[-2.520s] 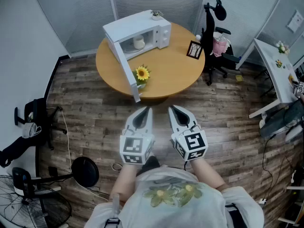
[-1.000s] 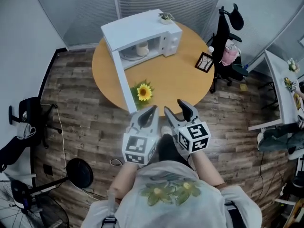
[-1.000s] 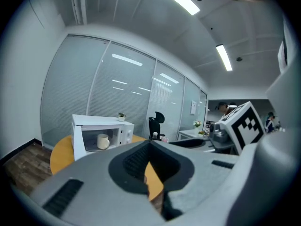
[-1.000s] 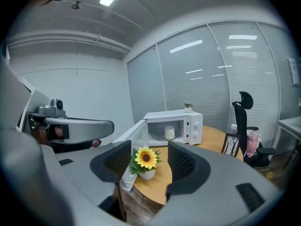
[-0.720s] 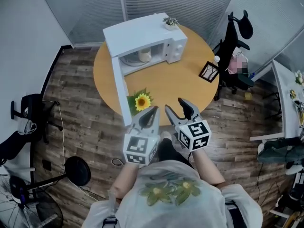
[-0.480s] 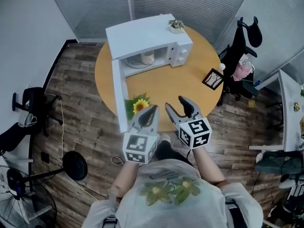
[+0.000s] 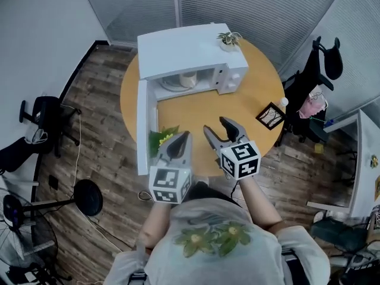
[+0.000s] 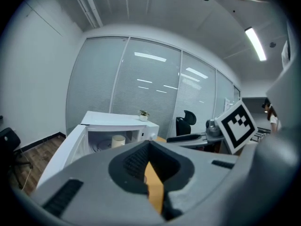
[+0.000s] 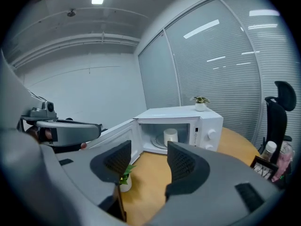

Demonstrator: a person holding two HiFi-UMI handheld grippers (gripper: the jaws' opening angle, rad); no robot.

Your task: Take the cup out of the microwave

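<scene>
A white microwave (image 7: 189, 55) stands on the far side of a round wooden table (image 7: 249, 108), its door (image 7: 142, 126) swung wide open to the left. Inside it, on the turntable, stands a cream cup (image 7: 188, 79), which also shows as the cup (image 8: 118, 140) and the cup (image 9: 170, 136) in the two gripper views. My left gripper (image 7: 181, 139) is shut and empty over the table's near edge. My right gripper (image 7: 217, 126) is open and empty beside it. Both are well short of the microwave (image 9: 181, 121).
A potted sunflower (image 7: 164, 140) stands by the open door, just left of my left gripper. A small plant (image 7: 228, 38) tops the microwave. A picture frame (image 7: 270, 116) and a bottle (image 7: 284, 102) are at the table's right edge. An office chair (image 7: 314, 70) stands beyond.
The table and microwave have come nearer, and both grippers now reach over the table's near edge. The jaws keep their states: left shut, right open.
</scene>
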